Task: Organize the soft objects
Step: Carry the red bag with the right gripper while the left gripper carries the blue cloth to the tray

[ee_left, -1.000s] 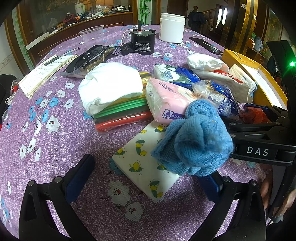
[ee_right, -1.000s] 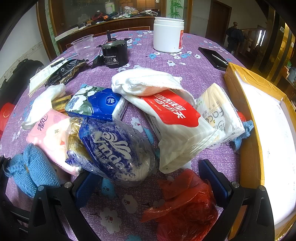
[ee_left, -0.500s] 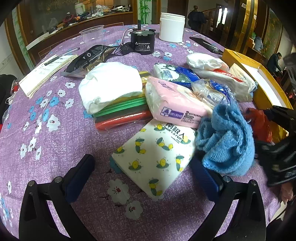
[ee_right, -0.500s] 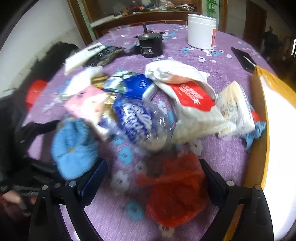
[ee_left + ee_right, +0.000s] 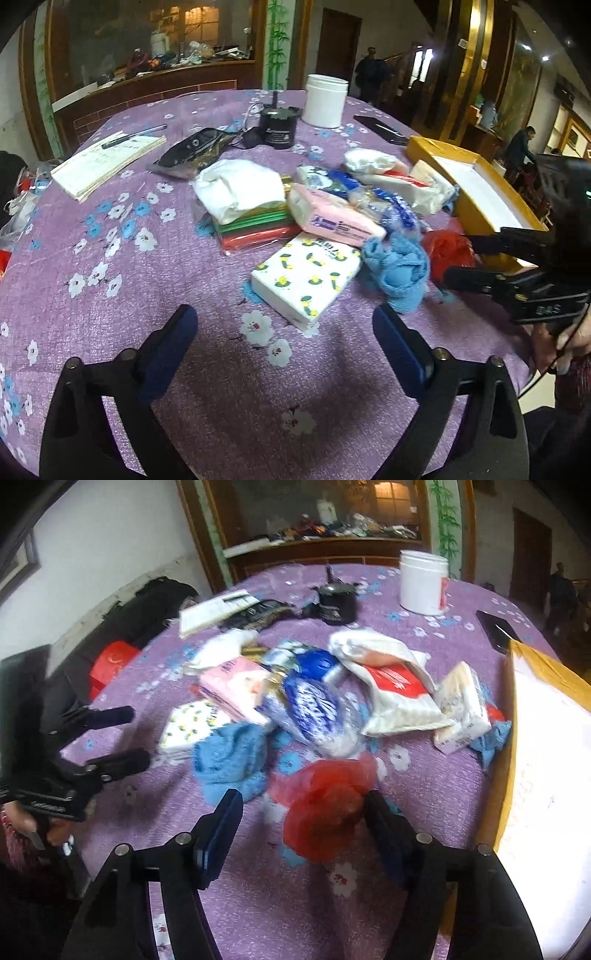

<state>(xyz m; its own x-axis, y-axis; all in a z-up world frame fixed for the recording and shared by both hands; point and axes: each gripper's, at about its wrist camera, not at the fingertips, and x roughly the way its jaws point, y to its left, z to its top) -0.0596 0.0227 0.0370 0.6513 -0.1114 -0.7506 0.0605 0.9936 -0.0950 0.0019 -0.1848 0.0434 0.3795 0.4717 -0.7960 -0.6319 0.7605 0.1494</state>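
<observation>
The right gripper [image 5: 301, 830] stood wide open around the red bag [image 5: 325, 812], near the yellow box [image 5: 495, 805]. The left gripper [image 5: 284, 343] hung wide and empty. The thin bag could slip, or the blue cloth [image 5: 232, 760] just left could snag.

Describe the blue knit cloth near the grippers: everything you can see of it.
The blue cloth is a light-blue knit piece, soft and bunched into a loose crumpled heap with folds on top. It lies free on the purple tablecloth, with no fingers on it. Its edge meets the yellow-flowered tissue pack and sits just below the pink pack. The red bag lies beside it. Both grippers are open.
</observation>
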